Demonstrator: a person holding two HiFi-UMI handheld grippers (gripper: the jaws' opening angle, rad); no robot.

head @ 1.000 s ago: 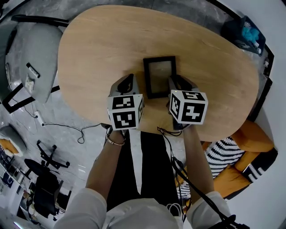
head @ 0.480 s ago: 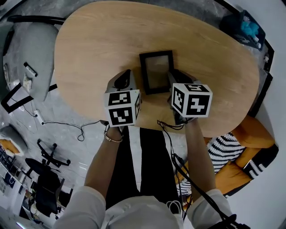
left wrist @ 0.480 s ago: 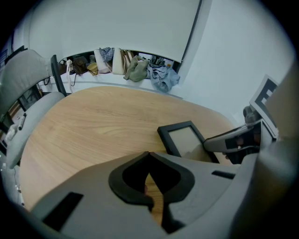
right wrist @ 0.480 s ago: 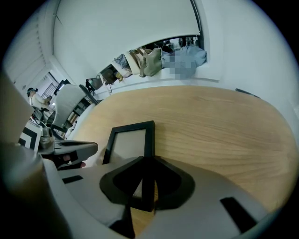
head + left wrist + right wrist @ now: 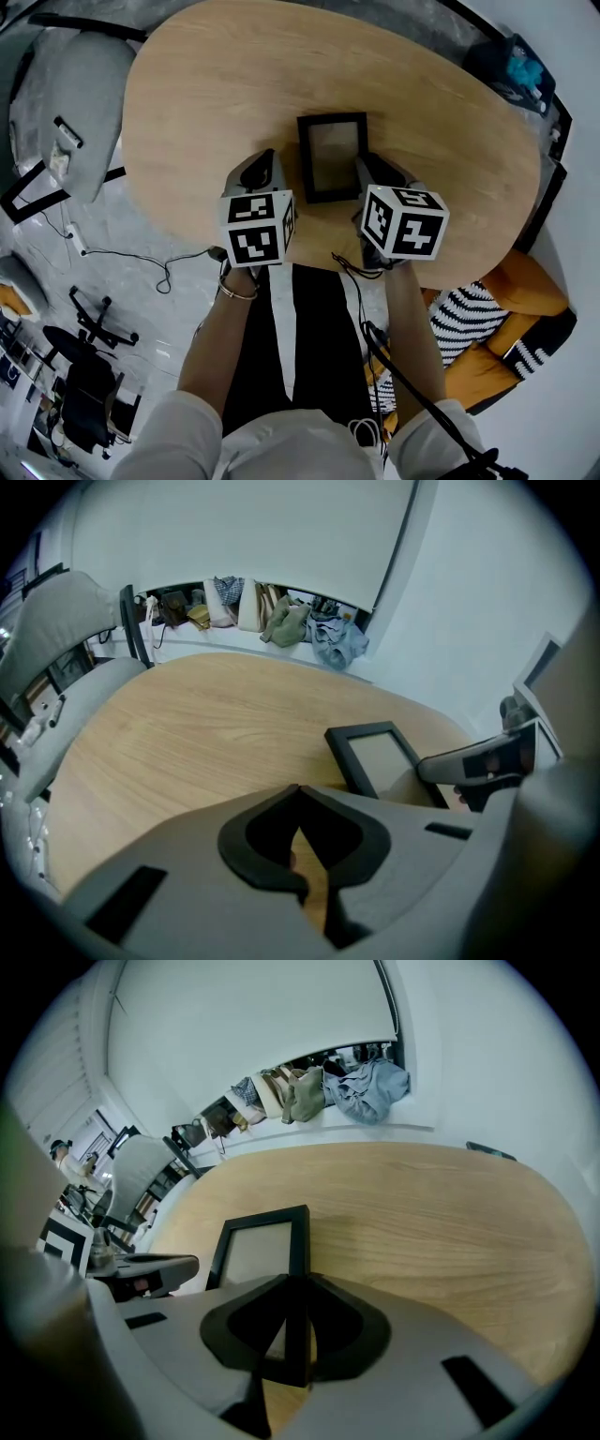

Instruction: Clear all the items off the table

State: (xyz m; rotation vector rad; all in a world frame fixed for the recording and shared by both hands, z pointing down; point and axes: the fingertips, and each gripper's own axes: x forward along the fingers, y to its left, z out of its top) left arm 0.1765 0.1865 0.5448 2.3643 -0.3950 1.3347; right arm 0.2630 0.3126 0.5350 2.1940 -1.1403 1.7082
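Note:
A black picture frame (image 5: 332, 157) lies flat on the oval wooden table (image 5: 216, 94), near its front edge. My right gripper (image 5: 367, 167) is at the frame's right side. In the right gripper view the jaws have just been closing and the right gripper (image 5: 295, 1283) now pinches the frame (image 5: 258, 1246) by its right rail. My left gripper (image 5: 265, 164) hangs just left of the frame, apart from it. In the left gripper view the left gripper (image 5: 298, 791) has its tips together over bare wood, with the frame (image 5: 375, 757) off to the right.
A grey chair (image 5: 80, 103) stands at the table's left end. An orange seat with a striped cushion (image 5: 506, 319) is at the right, and a dark bag (image 5: 511, 66) lies beyond the far right edge. Clothes and bags (image 5: 281, 621) line the far wall.
Both grippers and the frame keep their places on the table; only the head view shifts slightly.

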